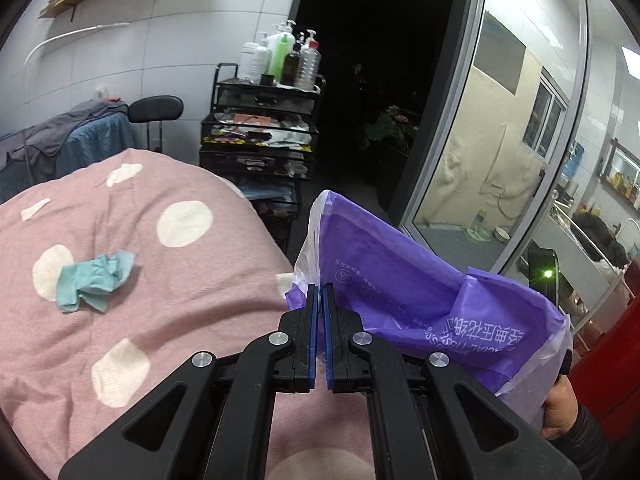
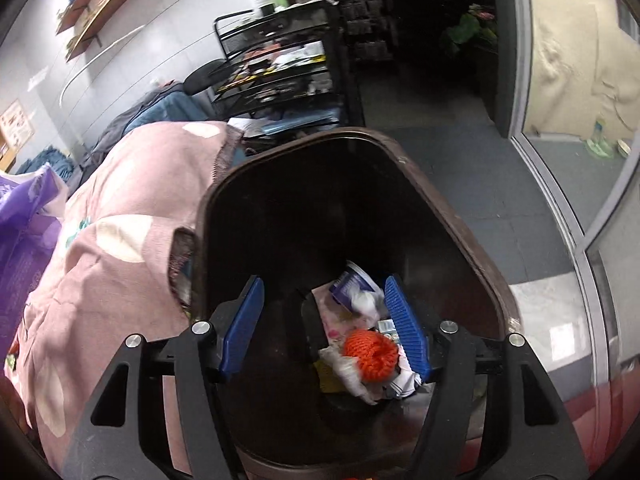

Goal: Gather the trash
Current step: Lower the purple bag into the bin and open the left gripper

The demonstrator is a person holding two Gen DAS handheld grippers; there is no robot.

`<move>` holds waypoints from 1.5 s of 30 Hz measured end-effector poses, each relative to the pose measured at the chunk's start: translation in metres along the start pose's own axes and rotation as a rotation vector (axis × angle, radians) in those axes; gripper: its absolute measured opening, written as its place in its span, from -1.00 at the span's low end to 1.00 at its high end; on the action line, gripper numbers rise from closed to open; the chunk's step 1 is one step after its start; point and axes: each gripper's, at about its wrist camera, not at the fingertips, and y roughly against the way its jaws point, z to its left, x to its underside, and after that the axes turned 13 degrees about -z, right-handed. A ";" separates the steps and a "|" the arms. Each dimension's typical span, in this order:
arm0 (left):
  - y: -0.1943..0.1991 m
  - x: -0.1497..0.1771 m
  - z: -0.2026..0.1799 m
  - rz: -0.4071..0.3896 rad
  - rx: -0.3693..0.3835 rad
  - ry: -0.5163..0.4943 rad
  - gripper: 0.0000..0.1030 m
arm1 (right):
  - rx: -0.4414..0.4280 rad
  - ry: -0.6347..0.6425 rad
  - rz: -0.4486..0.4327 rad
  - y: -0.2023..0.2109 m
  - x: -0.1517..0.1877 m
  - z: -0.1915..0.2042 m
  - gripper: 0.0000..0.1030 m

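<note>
Blue-padded fingers of the left gripper [image 1: 320, 294] pinch a purple tissue wrapper [image 1: 420, 300] that trails toward four o'clock; a crumpled teal tissue [image 1: 94, 280] lies on the pink bed [image 1: 180, 300] at nine o'clock; the right gripper [image 2: 324, 308] gapes wide and empty over the brown bin [image 2: 440, 208], an orange mesh ball [image 2: 370, 354] lying below among the trash.

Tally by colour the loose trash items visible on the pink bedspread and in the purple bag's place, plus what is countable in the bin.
Teal crumpled tissue on the bedspread: 1
Purple plastic bag, pinched by the left gripper: 1
Orange net ball in the bin: 1
Purple-and-white cup in the bin: 1
Total: 4
</note>
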 end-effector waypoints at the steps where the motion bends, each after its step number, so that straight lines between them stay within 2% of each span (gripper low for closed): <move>1: -0.003 0.001 -0.004 0.008 0.007 -0.006 -0.93 | 0.004 -0.003 -0.003 0.001 0.002 -0.001 0.27; 14: -0.061 0.008 -0.054 0.156 0.067 -0.107 -0.93 | 0.107 -0.055 -0.096 0.030 -0.005 -0.037 0.47; 26: -0.091 0.017 -0.066 0.250 0.067 -0.094 -0.88 | 0.132 -0.080 -0.117 0.042 -0.010 -0.055 0.53; 28: -0.094 0.018 -0.065 0.260 0.062 -0.091 -0.67 | 0.147 -0.085 -0.126 0.043 -0.010 -0.058 0.57; 30: -0.091 0.018 -0.063 0.248 0.057 -0.081 0.08 | 0.169 -0.095 -0.136 0.044 -0.011 -0.063 0.62; 32: -0.085 0.016 -0.061 0.218 0.053 -0.068 0.33 | 0.180 -0.103 -0.139 0.044 -0.011 -0.064 0.65; 36: -0.076 0.013 -0.060 0.182 0.057 -0.074 0.54 | 0.180 -0.122 -0.133 0.044 -0.011 -0.068 0.65; 45: -0.049 0.002 -0.046 0.121 0.048 -0.117 0.74 | 0.137 -0.092 -0.120 0.044 -0.007 -0.063 0.68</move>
